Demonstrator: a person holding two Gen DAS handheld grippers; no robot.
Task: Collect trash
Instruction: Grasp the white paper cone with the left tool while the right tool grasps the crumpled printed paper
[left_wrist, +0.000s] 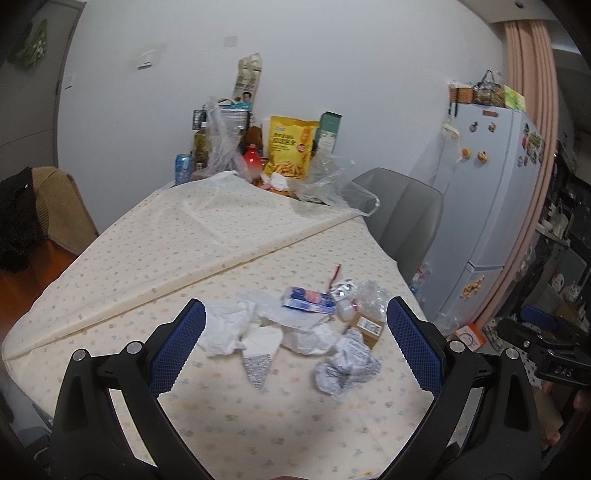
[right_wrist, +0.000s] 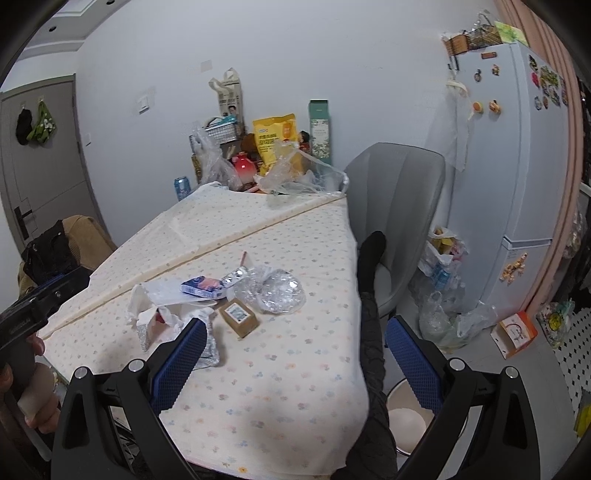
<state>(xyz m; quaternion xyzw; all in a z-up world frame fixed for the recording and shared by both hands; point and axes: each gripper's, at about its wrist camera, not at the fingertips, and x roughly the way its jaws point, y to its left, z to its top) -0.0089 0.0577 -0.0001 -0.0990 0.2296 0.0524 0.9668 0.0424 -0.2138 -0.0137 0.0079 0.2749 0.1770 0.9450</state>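
A pile of trash lies on the floral tablecloth (left_wrist: 258, 424): crumpled white tissue (left_wrist: 229, 325), a crumpled printed paper ball (left_wrist: 347, 365), a blue and white wrapper (left_wrist: 308, 299), a small brown box (left_wrist: 365, 325), clear plastic (left_wrist: 369, 295) and a foil blister pack (left_wrist: 343, 290). My left gripper (left_wrist: 295, 347) is open and empty, just in front of the pile. My right gripper (right_wrist: 295, 347) is open and empty, over the table's right edge; the brown box (right_wrist: 238, 317), wrapper (right_wrist: 203, 288) and clear plastic (right_wrist: 277, 291) lie ahead to its left. A white bin (right_wrist: 406, 417) stands on the floor below.
Snack bags, a can, bottles and plastic bags (left_wrist: 280, 155) crowd the table's far end. A grey chair (right_wrist: 395, 206) stands at the right side, with a black cloth (right_wrist: 369, 295) hanging at the table edge. A fridge (right_wrist: 509, 184) and floor bags (right_wrist: 443, 280) are to the right.
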